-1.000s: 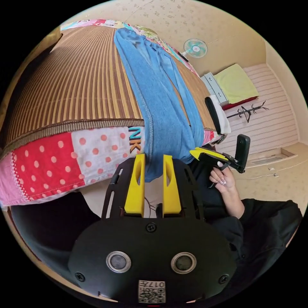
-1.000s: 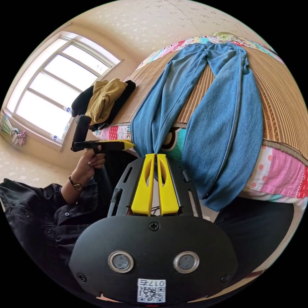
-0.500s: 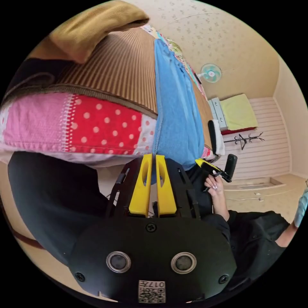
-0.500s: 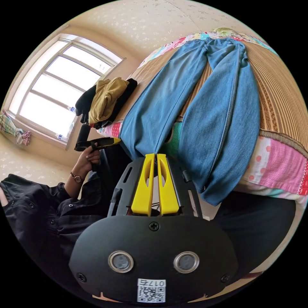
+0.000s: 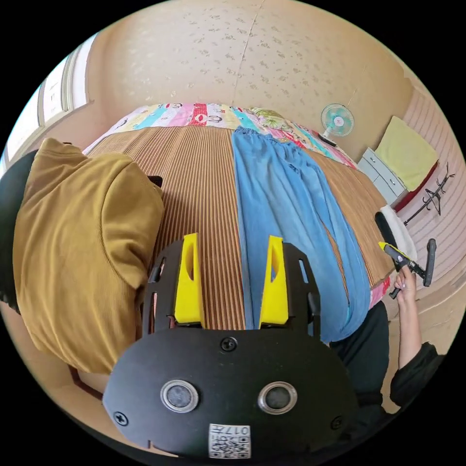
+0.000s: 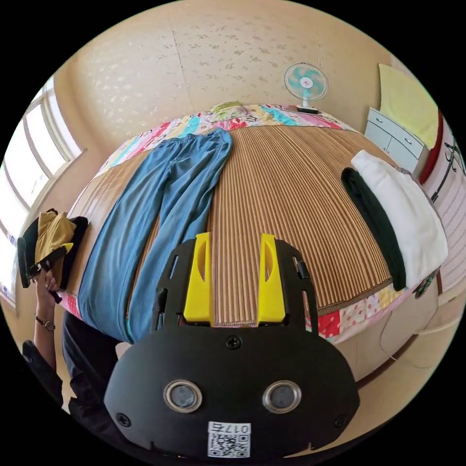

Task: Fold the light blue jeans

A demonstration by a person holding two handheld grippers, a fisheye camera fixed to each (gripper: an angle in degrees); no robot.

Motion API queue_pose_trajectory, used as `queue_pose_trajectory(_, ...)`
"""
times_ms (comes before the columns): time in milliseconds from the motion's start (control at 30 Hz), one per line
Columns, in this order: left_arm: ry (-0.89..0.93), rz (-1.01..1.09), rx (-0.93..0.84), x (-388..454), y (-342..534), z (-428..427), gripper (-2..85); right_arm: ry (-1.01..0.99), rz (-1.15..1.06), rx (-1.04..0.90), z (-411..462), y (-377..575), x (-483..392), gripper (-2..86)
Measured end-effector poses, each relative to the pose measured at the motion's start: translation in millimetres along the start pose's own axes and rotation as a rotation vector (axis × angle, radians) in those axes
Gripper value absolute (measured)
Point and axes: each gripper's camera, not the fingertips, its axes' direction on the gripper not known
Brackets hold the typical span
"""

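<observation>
From my left gripper [image 5: 233, 264] view, its two yellow jaws stood well apart with nothing between them, hanging over the striped mat [image 5: 199, 160] of the bed. The light blue jeans [image 5: 281, 194] lay flat along that mat, waistband toward the far edge by the patchwork quilt [image 5: 194, 114], legs running to the near edge, where the ends drooped over the side. One seam of the jeans passed just under my left gripper's inner jaw; I could not tell whether it touched the cloth. At the mat's left edge sat a mustard-yellow garment [image 5: 77, 242], bulky and close to the camera, on something dark. At the far right of this view I saw the other hand [image 5: 405, 286] holding the right gripper [image 5: 388, 247] off the bed's corner.

The right gripper [image 6: 235, 262] view gave me what the first did not: both legs of the jeans [image 6: 150, 218] seen whole, splayed a little, lying on the left half of the mat [image 6: 291, 194]. Its own jaws were spread wide too, empty, over bare mat beside the jeans. A folded white cloth [image 6: 407, 213] on a black one [image 6: 374, 223] lay at the mat's right edge. At the left corner a hand [image 6: 46, 284] held the left gripper [image 6: 65, 248] against the mustard garment [image 6: 51, 228]. A fan [image 6: 306, 82] stood beyond the far edge
</observation>
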Motion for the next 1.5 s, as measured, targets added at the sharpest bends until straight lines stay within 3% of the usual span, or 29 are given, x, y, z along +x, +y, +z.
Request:
queue_pose_trajectory(167,-0.101,-0.097,-0.021,-1.7,-24.2,53.7,21.6,0.01,0.116,-0.041,38.5,-42.1,10.6,18.4)
queue_pose_trajectory(367,-0.194,-0.101,-0.06,14.8,-34.1,82.9,23.5,0.203,0.029,-0.06,69.8,-61.3,-17.3,20.7)
queue_pose_trajectory(1500,-0.188,-0.106,-0.068,37.8,-28.7,88.0,23.7,0.209,0.034,-0.056,39.6,-57.6,-18.3,21.0)
